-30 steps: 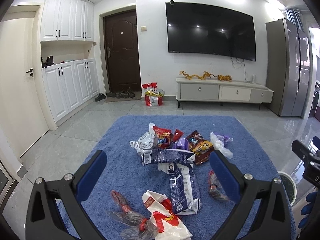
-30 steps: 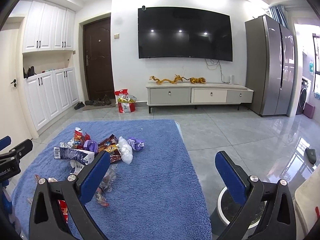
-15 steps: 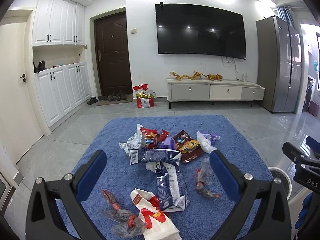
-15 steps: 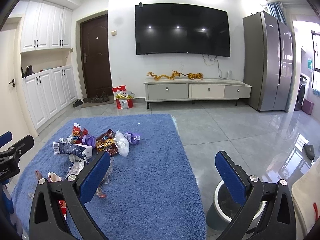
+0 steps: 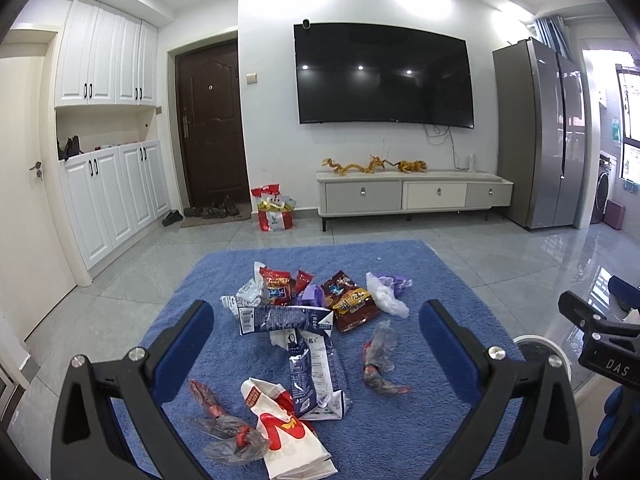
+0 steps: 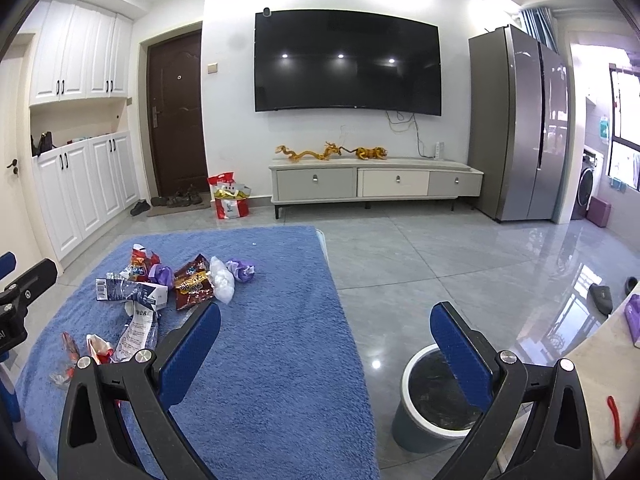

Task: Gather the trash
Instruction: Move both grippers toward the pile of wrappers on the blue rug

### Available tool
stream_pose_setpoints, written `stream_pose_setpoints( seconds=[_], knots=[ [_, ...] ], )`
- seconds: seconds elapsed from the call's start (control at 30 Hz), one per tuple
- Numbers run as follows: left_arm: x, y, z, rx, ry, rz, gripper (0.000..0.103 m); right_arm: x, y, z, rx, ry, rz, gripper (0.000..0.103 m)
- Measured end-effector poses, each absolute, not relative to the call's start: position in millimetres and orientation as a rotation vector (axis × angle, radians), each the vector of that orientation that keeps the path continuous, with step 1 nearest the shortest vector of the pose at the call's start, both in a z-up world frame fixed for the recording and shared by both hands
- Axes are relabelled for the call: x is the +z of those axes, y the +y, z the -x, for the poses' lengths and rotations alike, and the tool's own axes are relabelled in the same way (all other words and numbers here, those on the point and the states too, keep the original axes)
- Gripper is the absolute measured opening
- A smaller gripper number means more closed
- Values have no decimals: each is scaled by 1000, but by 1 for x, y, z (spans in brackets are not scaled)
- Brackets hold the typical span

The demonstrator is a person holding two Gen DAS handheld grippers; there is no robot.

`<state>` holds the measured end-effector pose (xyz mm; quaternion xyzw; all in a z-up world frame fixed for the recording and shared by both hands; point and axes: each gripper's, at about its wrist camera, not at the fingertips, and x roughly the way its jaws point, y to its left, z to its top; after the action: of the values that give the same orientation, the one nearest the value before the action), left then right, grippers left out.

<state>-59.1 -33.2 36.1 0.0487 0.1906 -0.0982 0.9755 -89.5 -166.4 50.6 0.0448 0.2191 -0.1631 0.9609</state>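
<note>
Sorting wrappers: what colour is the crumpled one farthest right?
Purple, clearest in the right wrist view.

Left gripper (image 5: 316, 334) is held level, jaws spread wide, nothing gripped. Right gripper (image 6: 326, 338) is held alongside it, jaws likewise spread wide and empty.

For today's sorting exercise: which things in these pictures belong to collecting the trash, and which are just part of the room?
Belong to the job:
snack wrappers
torn blue-and-white packets
clear plastic bags
trash bin
left gripper and right gripper, both open

Just lying about:
television
fridge
shoes by the door
red gift bag
</note>
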Motion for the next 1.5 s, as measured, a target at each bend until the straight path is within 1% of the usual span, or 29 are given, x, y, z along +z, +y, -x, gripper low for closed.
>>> stream_pose_setpoints(
  seconds=[0.3, 0.83, 1.2, 1.5],
  knots=[
    [44, -39, 78, -227, 350, -102, 103, 60, -170, 112, -354, 409, -92, 103],
    [43, -40, 92, -244, 352, -110, 103, 66, -172, 134, -379, 382, -103, 103],
    [31, -41, 78, -253, 424, -129, 103, 55, -170, 125, -348, 431, -113, 103],
    [22, -23, 58, -214, 473, -93, 103, 46, -164, 106, -315, 482, -112, 103]
  ],
)
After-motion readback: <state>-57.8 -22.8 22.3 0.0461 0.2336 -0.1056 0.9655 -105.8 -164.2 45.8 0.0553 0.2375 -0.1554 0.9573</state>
